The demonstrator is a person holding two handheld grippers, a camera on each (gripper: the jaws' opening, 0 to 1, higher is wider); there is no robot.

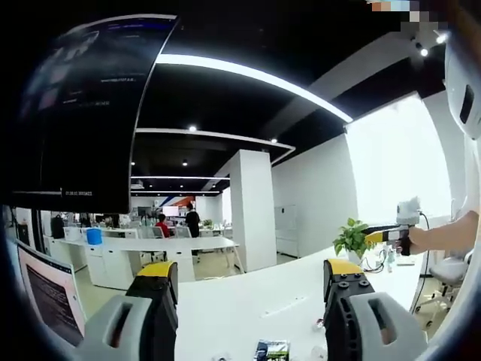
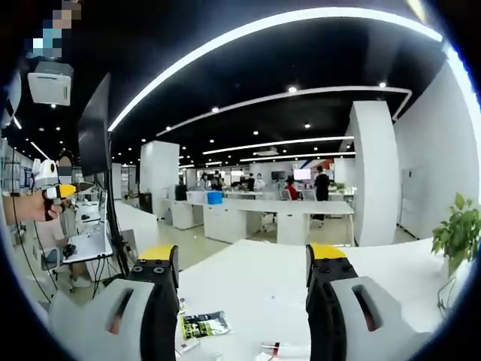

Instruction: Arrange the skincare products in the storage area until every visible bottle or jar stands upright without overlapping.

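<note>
Two grippers, jaws apart, above white table (image 2: 255, 286) near potted plant (image 2: 457, 233).

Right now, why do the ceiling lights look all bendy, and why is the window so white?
In the right gripper view the ceiling light strip curves because the fisheye lens bends straight lines near the edge. In the left gripper view the window is overexposed to plain white, while the monitor stays dark. Both tools, left and right, look sharp.

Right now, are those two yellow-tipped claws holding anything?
No. The left gripper and the right gripper both stand open above the white table with only air between their jaws; nothing is held.
</note>
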